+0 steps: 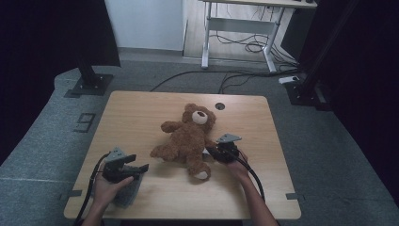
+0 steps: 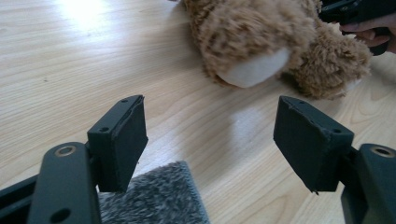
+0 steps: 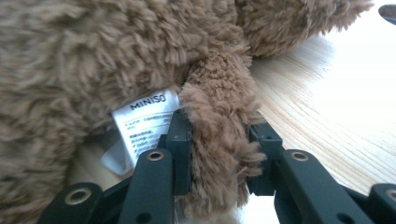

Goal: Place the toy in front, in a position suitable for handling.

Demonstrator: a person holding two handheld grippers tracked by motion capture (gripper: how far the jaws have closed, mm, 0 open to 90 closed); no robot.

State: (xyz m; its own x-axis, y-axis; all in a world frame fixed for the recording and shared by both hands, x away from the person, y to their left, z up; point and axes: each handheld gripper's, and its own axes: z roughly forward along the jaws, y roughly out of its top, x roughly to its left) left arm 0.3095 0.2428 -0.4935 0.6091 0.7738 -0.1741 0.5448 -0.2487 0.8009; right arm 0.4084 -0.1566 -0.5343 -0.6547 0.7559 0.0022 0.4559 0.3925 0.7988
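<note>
Near the middle of the high view, a brown teddy bear (image 1: 190, 136) lies on its back on the wooden table (image 1: 141, 113), head toward the upper part of the frame and legs toward the lower part. At the bear's right side in that frame, the right gripper (image 1: 212, 153) is clamped on one of its plush limbs; the right gripper view shows the furry limb (image 3: 219, 140) squeezed between the two black jaws, with a white sewn-in label (image 3: 144, 119) just left of it. At lower left of the high view, the left gripper (image 1: 141, 167) rests apart from the bear, its jaws spread wide with nothing between them. Under it lies a grey fuzzy cloth (image 2: 154, 198), seen at the bottom of the left gripper view.
</note>
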